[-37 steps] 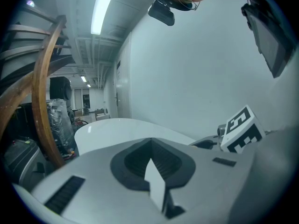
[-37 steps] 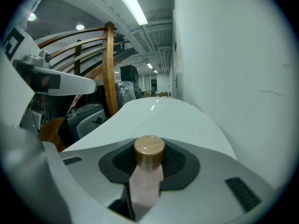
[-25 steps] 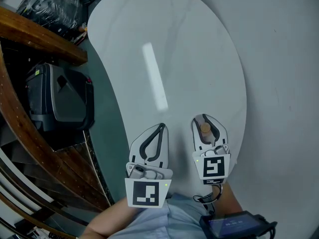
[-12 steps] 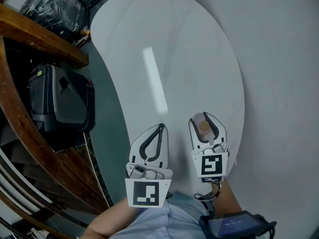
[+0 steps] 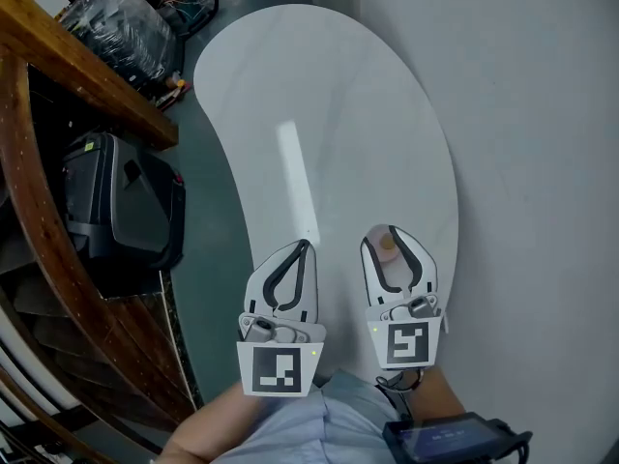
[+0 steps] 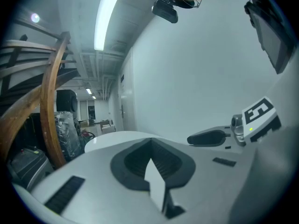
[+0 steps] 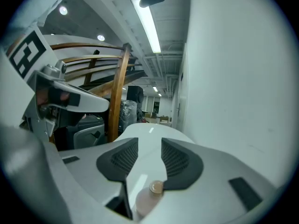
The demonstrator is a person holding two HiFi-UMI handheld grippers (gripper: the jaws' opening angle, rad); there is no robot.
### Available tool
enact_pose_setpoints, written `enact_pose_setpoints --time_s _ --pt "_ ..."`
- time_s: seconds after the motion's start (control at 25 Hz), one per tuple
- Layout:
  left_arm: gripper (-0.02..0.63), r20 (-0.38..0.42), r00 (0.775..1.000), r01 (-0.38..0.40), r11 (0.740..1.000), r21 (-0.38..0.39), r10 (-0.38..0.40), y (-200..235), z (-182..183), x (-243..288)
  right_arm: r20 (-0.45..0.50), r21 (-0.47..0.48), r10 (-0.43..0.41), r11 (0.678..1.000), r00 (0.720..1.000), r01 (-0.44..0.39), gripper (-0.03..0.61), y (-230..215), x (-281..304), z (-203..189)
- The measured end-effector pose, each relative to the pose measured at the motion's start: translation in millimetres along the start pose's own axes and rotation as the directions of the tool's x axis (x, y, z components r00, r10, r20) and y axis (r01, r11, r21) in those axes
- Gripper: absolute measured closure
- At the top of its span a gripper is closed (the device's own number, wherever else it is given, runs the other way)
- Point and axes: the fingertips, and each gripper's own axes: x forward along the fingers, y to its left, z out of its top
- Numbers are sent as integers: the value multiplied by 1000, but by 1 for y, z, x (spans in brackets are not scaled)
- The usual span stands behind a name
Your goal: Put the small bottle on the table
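The small bottle (image 5: 388,246), pale with a tan cap, stands upright on the white table (image 5: 329,114) near its front right edge. My right gripper (image 5: 385,234) hovers over it, open. Its jaws opened wide and have just been closing a little, and the pads stand apart from the bottle. In the right gripper view the bottle (image 7: 150,195) shows low down, beneath the gap of the right gripper (image 7: 149,140). My left gripper (image 5: 308,244) is beside it on the left, shut and empty. In its own view the left gripper (image 6: 151,141) has its tips together.
A black case (image 5: 121,211) sits on the floor left of the table, under a curved wooden stair rail (image 5: 77,66). A plastic-wrapped bundle (image 5: 111,17) lies at the far left. A white wall (image 5: 532,162) runs close along the table's right side.
My right gripper's jaws have spread and it has lifted off the bottle, which stays on the table. The left gripper has risen a little, still shut.
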Motion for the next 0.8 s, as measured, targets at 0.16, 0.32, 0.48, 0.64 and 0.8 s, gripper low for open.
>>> enact_pose_setpoints --time_s 0.16,0.32,0.48,0.64,0.8 --pt "615 80 996 -33 999 9 33 10 31 -15 124 178 -61 983 990 38 442 5 -13 48" --pt "615 151 987 -56 997 49 48 19 58 -30 178 162 -31 987 983 2 484 20 -21 84" --pt "615 216 975 -66 996 62 51 27 81 -40 193 130 -36 992 981 11 556 31 -22 109" --pt "615 265 963 -56 997 62 37 29 99 -50 213 130 -60 991 975 33 574 34 -22 127" --pt "615 298 954 -38 996 80 12 37 108 -67 224 128 -77 991 971 49 577 46 -28 142"
